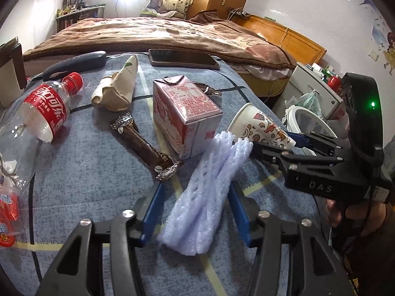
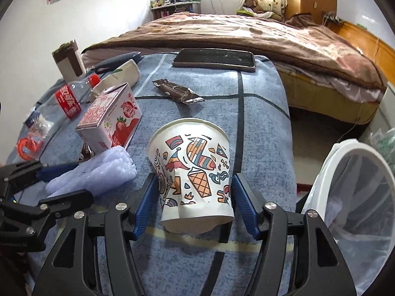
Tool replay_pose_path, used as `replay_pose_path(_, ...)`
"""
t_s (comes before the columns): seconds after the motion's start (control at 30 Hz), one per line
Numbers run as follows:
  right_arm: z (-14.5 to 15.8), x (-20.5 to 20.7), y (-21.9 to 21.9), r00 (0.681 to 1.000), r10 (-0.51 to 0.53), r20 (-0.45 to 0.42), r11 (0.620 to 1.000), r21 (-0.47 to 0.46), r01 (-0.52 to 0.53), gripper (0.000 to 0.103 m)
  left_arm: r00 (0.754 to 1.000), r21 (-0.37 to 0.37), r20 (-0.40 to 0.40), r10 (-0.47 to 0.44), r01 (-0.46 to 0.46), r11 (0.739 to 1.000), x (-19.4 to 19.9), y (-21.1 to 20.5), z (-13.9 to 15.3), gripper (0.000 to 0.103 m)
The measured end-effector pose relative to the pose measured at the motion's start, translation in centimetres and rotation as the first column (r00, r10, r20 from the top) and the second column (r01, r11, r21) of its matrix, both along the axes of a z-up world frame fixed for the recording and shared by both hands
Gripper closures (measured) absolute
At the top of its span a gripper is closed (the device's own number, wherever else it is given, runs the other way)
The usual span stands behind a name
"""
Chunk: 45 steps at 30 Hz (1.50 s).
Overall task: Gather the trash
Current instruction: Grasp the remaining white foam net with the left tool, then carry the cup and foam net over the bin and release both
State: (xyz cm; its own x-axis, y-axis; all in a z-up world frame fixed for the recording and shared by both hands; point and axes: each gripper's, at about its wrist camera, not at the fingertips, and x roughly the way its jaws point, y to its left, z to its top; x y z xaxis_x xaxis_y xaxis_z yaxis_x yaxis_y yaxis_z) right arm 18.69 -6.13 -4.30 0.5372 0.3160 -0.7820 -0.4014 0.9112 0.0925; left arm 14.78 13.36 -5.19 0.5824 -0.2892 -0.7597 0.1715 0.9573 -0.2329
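A lilac foam net sleeve (image 1: 205, 197) lies on the blue cloth between the fingers of my left gripper (image 1: 196, 212), which is open around it without touching. It also shows in the right wrist view (image 2: 98, 170). My right gripper (image 2: 192, 192) is open around a patterned paper cup (image 2: 195, 167) lying on its side; in the left wrist view the cup (image 1: 259, 125) sits at that gripper's (image 1: 271, 145) tips. A pink milk carton (image 1: 185, 113), a brown wrapper (image 1: 145, 145) and a Coca-Cola bottle (image 1: 47, 108) lie nearby.
A white bin with a clear bag (image 2: 355, 197) stands to the right, off the table edge. A phone (image 1: 182, 59), a beige pouch (image 1: 118, 86) and a second brown wrapper (image 2: 177, 91) lie farther back. Crumpled plastic wrappers (image 1: 7, 202) lie at the left edge. A bed (image 1: 153, 32) lies beyond.
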Motion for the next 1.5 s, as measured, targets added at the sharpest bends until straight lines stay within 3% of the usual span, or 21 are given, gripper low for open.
replay_pose_path(0.1,0.1,-0.2,-0.3,1.000,-0.004,0.004,1.000,0.022,0.003,0.048,1.000,0.004,-0.005,0.012,-0.012,1.000,0.1,-0.1,0.1,0.063)
replay_pose_path(0.3,0.2,-0.4,-0.3,1.000,-0.007,0.019,0.999,0.038,0.006,0.053,0.999,0.013,-0.011,0.030,-0.030,0.999,-0.4,-0.6,0.2,0.075)
replay_pose_path(0.57,0.9,-1.6,-1.1,0.999,-0.012,0.048,0.997,0.082,0.008,0.054,0.997,0.001,0.000,0.076,-0.076,0.997,-1.8,-1.0,1.0,0.076)
replay_pose_path(0.8,1.9,-3.1,-3.4,0.995,-0.078,0.063,0.988,0.140,0.069,0.054,0.996,-0.011,0.057,0.074,-0.073,0.997,-2.1,-2.6,3.3,0.076)
replay_pose_path(1.13,4.2,-4.7,-7.6,0.974,-0.187,0.130,0.975,0.143,0.169,0.054,0.995,-0.013,0.102,0.010,-0.009,1.000,-1.3,-6.8,5.4,0.076)
replay_pose_path(1.5,5.8,-6.2,-14.3,0.920,-0.348,0.179,0.936,0.128,0.329,0.054,0.985,-0.014,0.132,-0.106,0.109,0.994,0.2,-13.5,7.0,0.076)
